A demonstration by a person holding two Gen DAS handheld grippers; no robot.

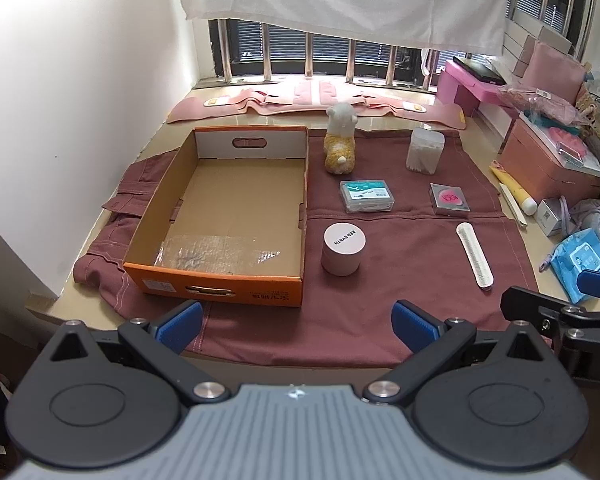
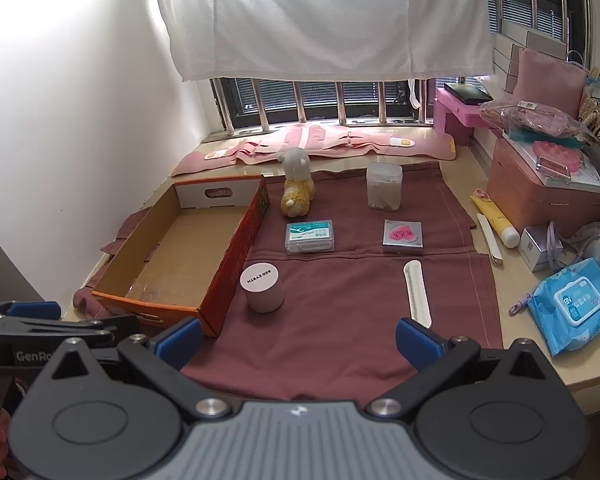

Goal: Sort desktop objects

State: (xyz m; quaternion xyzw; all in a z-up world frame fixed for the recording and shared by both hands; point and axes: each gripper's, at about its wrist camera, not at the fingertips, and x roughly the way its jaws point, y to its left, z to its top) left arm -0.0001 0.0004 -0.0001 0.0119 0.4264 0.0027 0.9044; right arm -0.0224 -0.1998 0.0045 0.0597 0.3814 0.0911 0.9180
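An empty orange cardboard box (image 1: 214,276) (image 2: 220,300) sits on the left of a maroon cloth (image 1: 380,208) (image 2: 340,300). On the cloth stand a pink jar with a white lid (image 1: 343,249) (image 2: 261,284), a teal floss box (image 1: 366,196) (image 2: 310,237), a plush toy (image 1: 340,144) (image 2: 297,188), a clear cotton-swab box (image 1: 425,150) (image 2: 384,186), a small grey case with a pink heart (image 1: 449,199) (image 2: 402,237) and a white nail file (image 1: 474,255) (image 2: 417,293). My left gripper (image 1: 298,326) is open and empty at the near edge. My right gripper (image 2: 298,340) is open and empty beside it.
Clutter lines the right side: a blue wipes pack (image 2: 572,304), a yellow tube (image 2: 496,222), a pink storage box (image 2: 540,192) and cables. A pink garment (image 2: 320,144) lies under the barred window. A white wall bounds the left.
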